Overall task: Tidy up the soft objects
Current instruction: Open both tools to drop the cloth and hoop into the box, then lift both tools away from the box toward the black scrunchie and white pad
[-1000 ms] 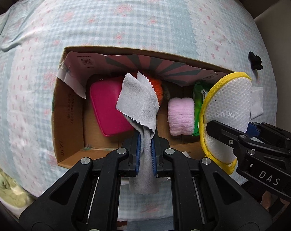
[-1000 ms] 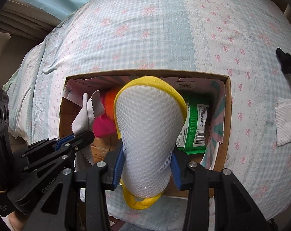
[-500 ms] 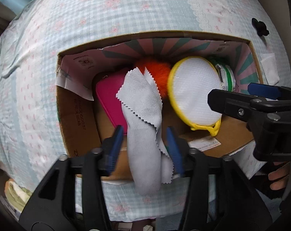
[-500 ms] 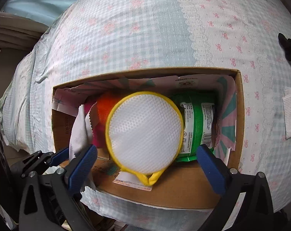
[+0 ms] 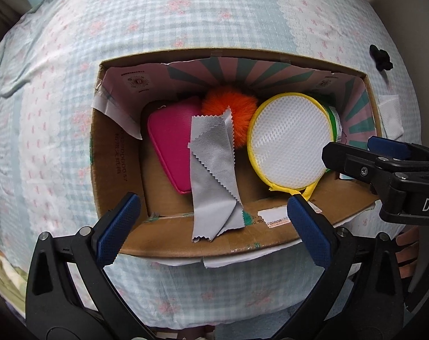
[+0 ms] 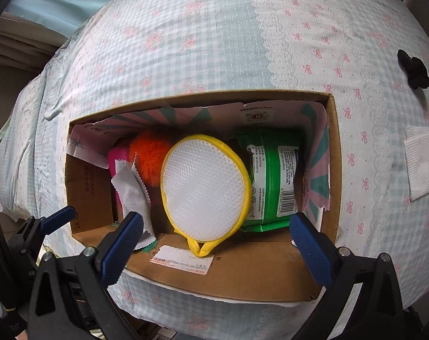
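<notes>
The grey cloth lies with its long axis running top to bottom in the left wrist view, its lower end draped over the near wall of the box. The left gripper is still spreading, the cloth lying loose between its jaws. The mesh pad leans at frame centre, above the wide-open right gripper, beside the green pack.

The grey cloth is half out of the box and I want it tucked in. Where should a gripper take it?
Probably at the tail of the grey cloth draped over the cardboard box's near wall, coming straight down: that end hangs free of the pink pouch. Close the pads across its narrow width.
</notes>
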